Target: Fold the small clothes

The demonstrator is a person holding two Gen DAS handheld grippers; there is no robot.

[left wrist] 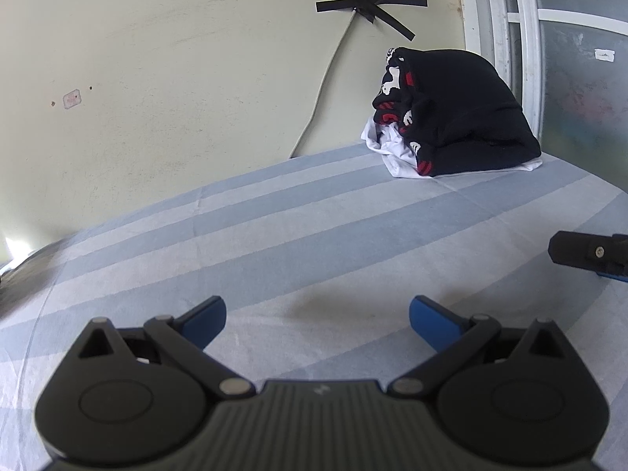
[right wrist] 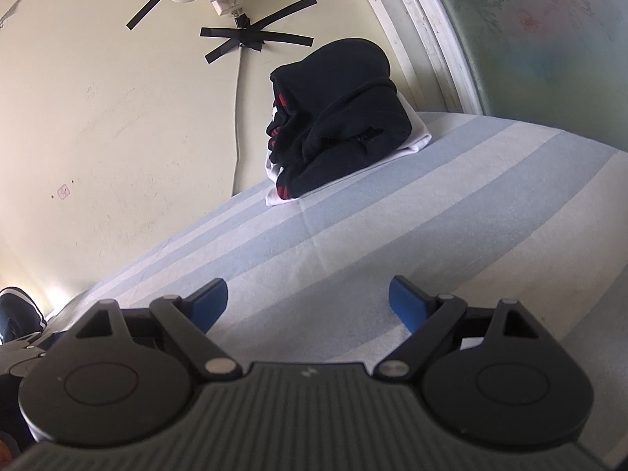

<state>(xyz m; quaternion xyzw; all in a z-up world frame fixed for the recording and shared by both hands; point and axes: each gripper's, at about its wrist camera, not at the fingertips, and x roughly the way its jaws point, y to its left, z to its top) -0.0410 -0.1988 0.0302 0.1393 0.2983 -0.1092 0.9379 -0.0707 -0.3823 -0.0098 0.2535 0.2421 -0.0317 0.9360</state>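
Left gripper (left wrist: 318,320): we hold it low over the bed sheet (left wrist: 314,235), jaws spread wide, nothing between the blue pads (left wrist: 206,320).
Right gripper (right wrist: 310,306): we hold it likewise, jaws spread and empty; its tip also shows at the right edge of the left view.
Clothes (left wrist: 451,117): they sit as one stacked pile at the far side of the bed, next to the wall (left wrist: 157,78) and beside the window frame (left wrist: 506,39), well apart from both grippers.
Step in hand: we judge this a pause between garments; no garment lies flat in front of us, and the pile looks already folded.
Next move: if another piece remains, we must bring it onto the bare sheet ahead and spread it flat before pinching an edge. None is in view.
Pile make-up: dark knit fabric on top, soft and rounded, with red and white pattern at the folded edges; a thin white garment (left wrist: 392,149) underneath.
Sheet: smooth woven cloth in pale and mid-blue stripes, with faint crease lines.
Wall: matt cream, with a cord (left wrist: 325,90) fixed by crossed black tape (left wrist: 369,4).
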